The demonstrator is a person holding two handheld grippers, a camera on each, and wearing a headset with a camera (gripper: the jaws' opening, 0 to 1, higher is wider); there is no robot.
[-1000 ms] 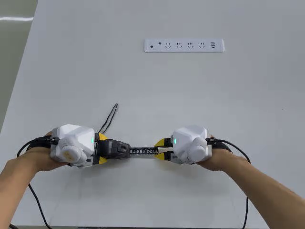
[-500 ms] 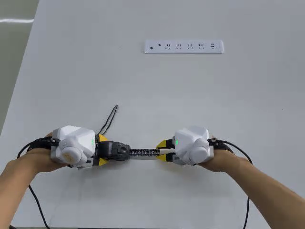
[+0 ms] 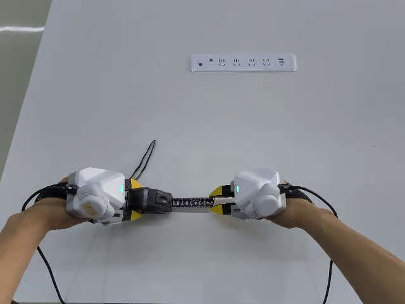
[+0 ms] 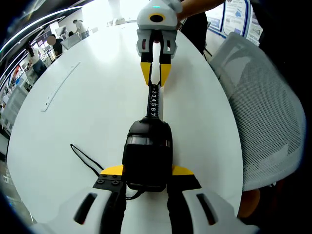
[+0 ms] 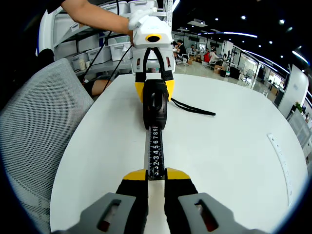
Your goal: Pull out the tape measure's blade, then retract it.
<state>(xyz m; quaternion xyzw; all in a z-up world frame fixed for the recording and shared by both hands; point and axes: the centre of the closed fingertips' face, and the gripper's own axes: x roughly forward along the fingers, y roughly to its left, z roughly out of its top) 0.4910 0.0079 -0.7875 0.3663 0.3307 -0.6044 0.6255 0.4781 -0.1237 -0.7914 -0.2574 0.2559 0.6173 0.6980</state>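
A black tape measure case (image 3: 151,200) (image 4: 147,156) (image 5: 155,104) lies near the table's front edge, my left gripper (image 3: 133,199) (image 4: 146,173) shut on it. Its dark numbered blade (image 3: 192,202) (image 4: 154,101) (image 5: 155,151) runs out to the right across the table. The blade's free end sits between the yellow fingertips of my right gripper (image 3: 218,200) (image 5: 156,174), which is shut on it. The two grippers face each other along the blade. A thin black wrist strap (image 3: 144,158) (image 5: 192,108) trails from the case.
A white power strip (image 3: 242,62) lies flat at the far middle of the white table (image 3: 202,120). A grey mesh chair (image 4: 263,112) (image 5: 39,122) stands close by the table's near edge. Black cables trail from both grippers off the front.
My right gripper has drawn a little further right with the blade's end, so slightly more blade is out. The left gripper and the case have stayed put.
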